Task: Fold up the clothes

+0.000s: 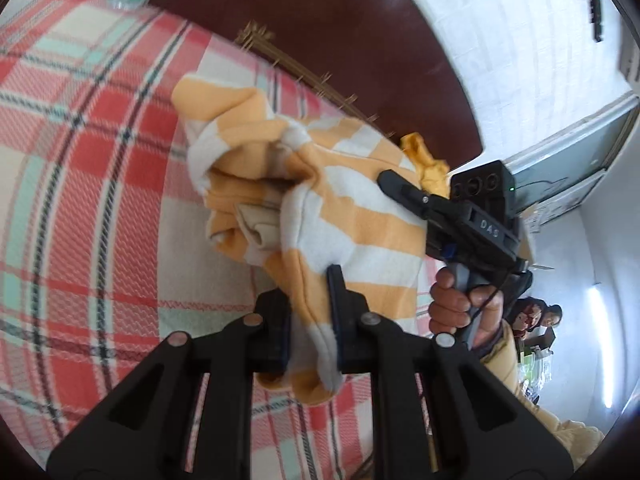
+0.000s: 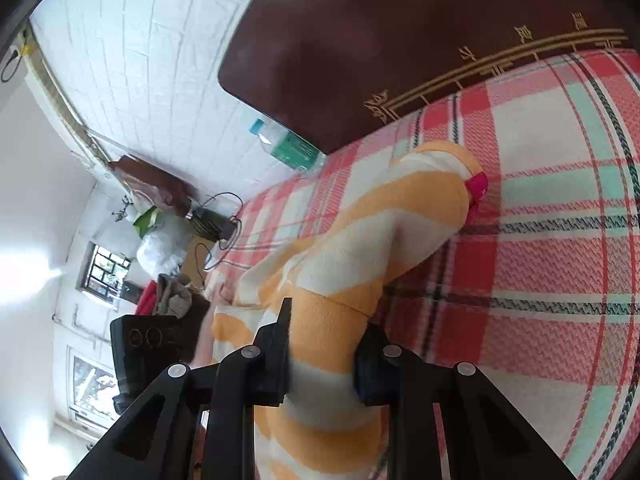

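An orange-and-white striped garment (image 1: 320,208) hangs bunched above the red, white and mint plaid bedcover (image 1: 80,200). My left gripper (image 1: 310,312) is shut on a fold of its lower edge. In the left wrist view my right gripper (image 1: 404,192) shows at the garment's right side, held by a hand (image 1: 456,304). In the right wrist view my right gripper (image 2: 324,344) is shut on a thick fold of the same garment (image 2: 380,232), which stretches away to a pink cuff (image 2: 478,188) near the bedcover (image 2: 540,260).
A dark brown headboard (image 2: 360,40) with gold trim stands at the bed's end. A plastic bottle with a green label (image 2: 292,148) lies at the bed's edge. A cluttered side table with cables (image 2: 200,220) stands by the white wall. People sit far off (image 1: 536,316).
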The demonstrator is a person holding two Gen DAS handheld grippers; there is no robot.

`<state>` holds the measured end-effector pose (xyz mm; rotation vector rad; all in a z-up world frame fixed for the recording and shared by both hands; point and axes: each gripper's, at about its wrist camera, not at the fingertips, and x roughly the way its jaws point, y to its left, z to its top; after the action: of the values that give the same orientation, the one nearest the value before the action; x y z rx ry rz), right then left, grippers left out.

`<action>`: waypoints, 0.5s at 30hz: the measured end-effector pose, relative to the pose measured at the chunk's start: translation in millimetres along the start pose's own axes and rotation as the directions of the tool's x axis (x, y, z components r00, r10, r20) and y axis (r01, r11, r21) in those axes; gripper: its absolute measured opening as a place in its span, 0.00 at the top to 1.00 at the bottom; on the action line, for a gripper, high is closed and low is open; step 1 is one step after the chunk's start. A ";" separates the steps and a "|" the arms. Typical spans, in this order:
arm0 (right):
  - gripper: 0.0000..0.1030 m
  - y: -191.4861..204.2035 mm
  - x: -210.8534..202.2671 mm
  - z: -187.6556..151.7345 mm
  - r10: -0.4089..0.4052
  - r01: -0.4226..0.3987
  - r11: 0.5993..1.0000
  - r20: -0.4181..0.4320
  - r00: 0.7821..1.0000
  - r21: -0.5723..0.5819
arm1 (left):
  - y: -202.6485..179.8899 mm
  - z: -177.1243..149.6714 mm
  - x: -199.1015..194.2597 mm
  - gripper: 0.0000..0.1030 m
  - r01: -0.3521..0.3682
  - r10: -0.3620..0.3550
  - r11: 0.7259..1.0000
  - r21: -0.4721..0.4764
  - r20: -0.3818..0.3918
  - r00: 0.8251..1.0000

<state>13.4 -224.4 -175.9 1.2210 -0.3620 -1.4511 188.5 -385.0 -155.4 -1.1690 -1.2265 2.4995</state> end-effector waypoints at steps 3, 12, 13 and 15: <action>0.77 41.1 -1.3 7.7 0.053 -0.052 0.998 0.022 0.998 -0.039 | -10.4 5.3 -48.1 0.83 0.014 -0.016 0.999 0.035 0.056 0.998; 0.77 217.0 72.7 35.6 0.270 -0.267 0.944 -0.008 0.963 -0.194 | -21.2 15.9 -240.8 0.83 -0.157 0.115 0.983 0.098 0.344 0.932; 0.77 237.3 88.6 36.9 0.298 -0.296 0.935 -0.019 0.954 -0.196 | -16.7 17.3 -264.6 0.83 -0.185 0.140 0.979 0.086 0.379 0.915; 0.77 277.9 120.4 39.7 0.353 -0.354 0.913 -0.040 0.935 -0.201 | -5.8 20.8 -311.5 0.83 -0.244 0.198 0.968 0.048 0.445 0.873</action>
<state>154.6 -429.0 1.6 0.9344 -0.3980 -1.1413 389.0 -523.1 40.0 -0.7816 -1.0751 3.0805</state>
